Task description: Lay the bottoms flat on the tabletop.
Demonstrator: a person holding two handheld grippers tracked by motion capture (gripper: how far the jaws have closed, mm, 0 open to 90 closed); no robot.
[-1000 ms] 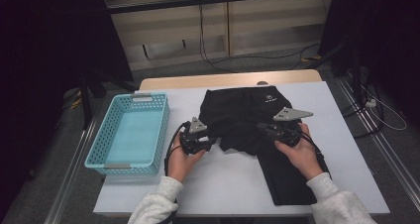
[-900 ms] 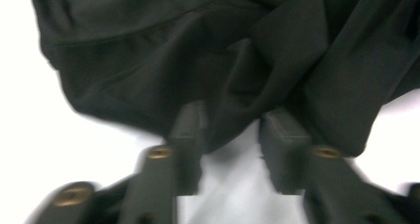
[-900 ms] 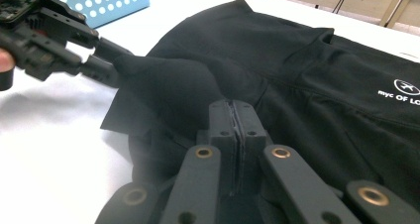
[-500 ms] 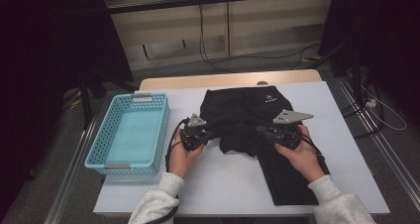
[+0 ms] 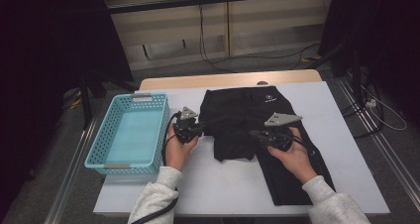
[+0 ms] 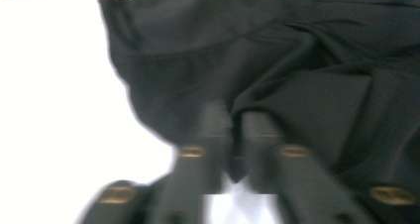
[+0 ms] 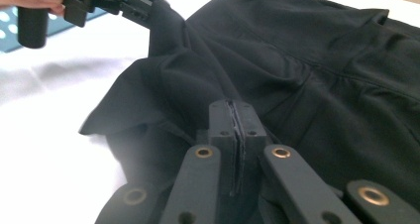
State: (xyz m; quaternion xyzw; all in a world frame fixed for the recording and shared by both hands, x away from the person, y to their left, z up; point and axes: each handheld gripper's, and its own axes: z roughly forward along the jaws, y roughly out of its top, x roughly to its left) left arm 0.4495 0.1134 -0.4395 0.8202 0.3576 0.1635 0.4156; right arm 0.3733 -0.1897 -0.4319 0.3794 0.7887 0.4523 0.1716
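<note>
The folded fabric trousers [image 5: 257, 120] were plain black with a small white logo at their 12 o'clock end. At their 9 o'clock, the perforated plastic basket [image 5: 101, 144] was turquoise; the tabletop [image 5: 228, 184] was white.

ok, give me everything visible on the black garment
The black garment looks like trousers in thin, matte fabric, with a small white logo near the far waistband. It lies on the white table, one leg folded up and creased, the other stretched toward the person. The right gripper is shut on a fold of it. The left gripper sits at its left edge, jaws just opened slightly with cloth between them; blur hides whether they press.
</note>
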